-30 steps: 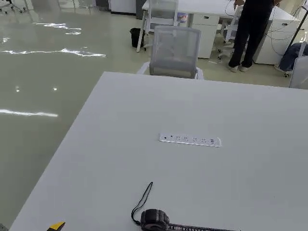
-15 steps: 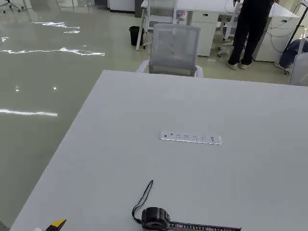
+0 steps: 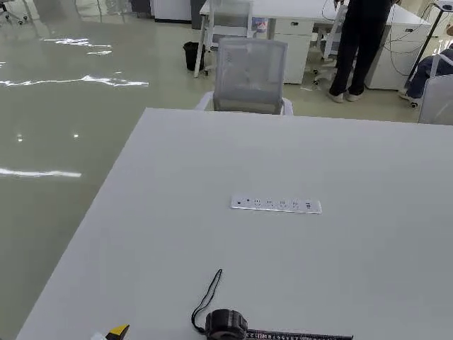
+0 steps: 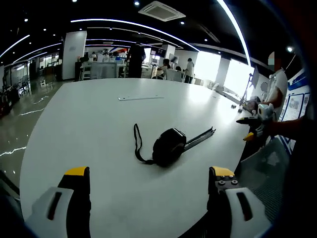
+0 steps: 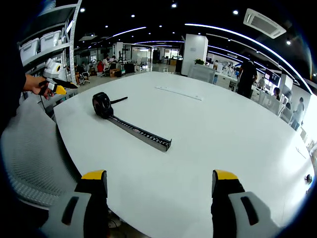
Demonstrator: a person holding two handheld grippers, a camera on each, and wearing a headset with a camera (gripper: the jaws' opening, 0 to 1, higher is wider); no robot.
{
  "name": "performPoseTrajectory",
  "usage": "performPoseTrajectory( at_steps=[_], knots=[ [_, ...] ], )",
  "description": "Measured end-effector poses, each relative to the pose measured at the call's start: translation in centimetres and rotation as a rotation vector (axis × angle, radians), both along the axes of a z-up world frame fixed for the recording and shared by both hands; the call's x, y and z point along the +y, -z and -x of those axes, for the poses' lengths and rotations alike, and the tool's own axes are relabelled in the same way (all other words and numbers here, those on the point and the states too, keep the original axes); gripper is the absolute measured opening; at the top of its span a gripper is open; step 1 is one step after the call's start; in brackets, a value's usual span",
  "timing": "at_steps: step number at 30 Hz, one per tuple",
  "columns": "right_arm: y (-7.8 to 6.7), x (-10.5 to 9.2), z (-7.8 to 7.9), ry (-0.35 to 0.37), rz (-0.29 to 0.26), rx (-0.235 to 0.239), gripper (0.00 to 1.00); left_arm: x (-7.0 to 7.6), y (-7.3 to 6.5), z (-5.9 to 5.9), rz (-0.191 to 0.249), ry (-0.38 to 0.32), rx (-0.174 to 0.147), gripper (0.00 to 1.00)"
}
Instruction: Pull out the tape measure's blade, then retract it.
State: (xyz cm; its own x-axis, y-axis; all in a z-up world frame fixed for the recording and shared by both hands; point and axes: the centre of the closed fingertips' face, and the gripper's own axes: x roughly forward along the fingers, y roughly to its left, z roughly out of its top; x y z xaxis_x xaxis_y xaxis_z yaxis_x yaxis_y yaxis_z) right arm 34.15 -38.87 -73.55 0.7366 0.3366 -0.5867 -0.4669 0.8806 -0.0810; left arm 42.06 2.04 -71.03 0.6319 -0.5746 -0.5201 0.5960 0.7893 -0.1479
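A black tape measure point(image 3: 226, 324) lies near the front edge of the white table point(image 3: 212, 163), with its wrist strap point(image 3: 207, 297) curled to the left. Its blade point(image 3: 301, 336) is pulled out flat toward the right. In the left gripper view the case point(image 4: 169, 146) and blade point(image 4: 199, 138) lie just ahead of my left gripper point(image 4: 148, 173), which is open and holds nothing. My right gripper point(image 5: 159, 174) is also open, some way short of the blade's end point(image 5: 166, 144), with the case point(image 5: 101, 105) farther off. A yellow fingertip point(image 3: 118, 330) of the left gripper shows at the table's front edge.
A white power strip point(image 3: 276, 205) is set in the middle of the table. A grey mesh chair point(image 3: 249, 67) stands at the far edge. A person point(image 3: 361, 42) stands by desks behind. Shiny floor lies to the left.
The left gripper's yellow tip has slid right along the front edge, closer to the tape measure. The tape measure and its blade have not moved. The head camera shifted slightly.
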Motion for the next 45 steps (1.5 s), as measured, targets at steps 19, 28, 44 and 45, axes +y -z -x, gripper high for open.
performPoseTrajectory(
  at_steps=[19,28,44,45],
  knots=[
    [0.4,1.6,-1.8,-0.120,0.055,0.012,0.82,-5.8,-0.6,-1.0,-0.042,-0.026,-0.005,0.99],
    [0.6,1.7,-3.0,-0.179,0.096,0.028,0.79,-8.3,-1.3,-1.5,-0.038,-0.045,-0.066,0.99],
    [1.2,2.2,-6.2,-0.311,0.182,0.065,0.69,-10.0,0.0,-4.0,0.003,-0.135,0.001,0.99],
    [1.2,2.4,-6.4,-0.330,0.188,0.070,0.67,-10.1,0.2,-4.0,-0.001,-0.135,0.005,0.99]
  ],
)
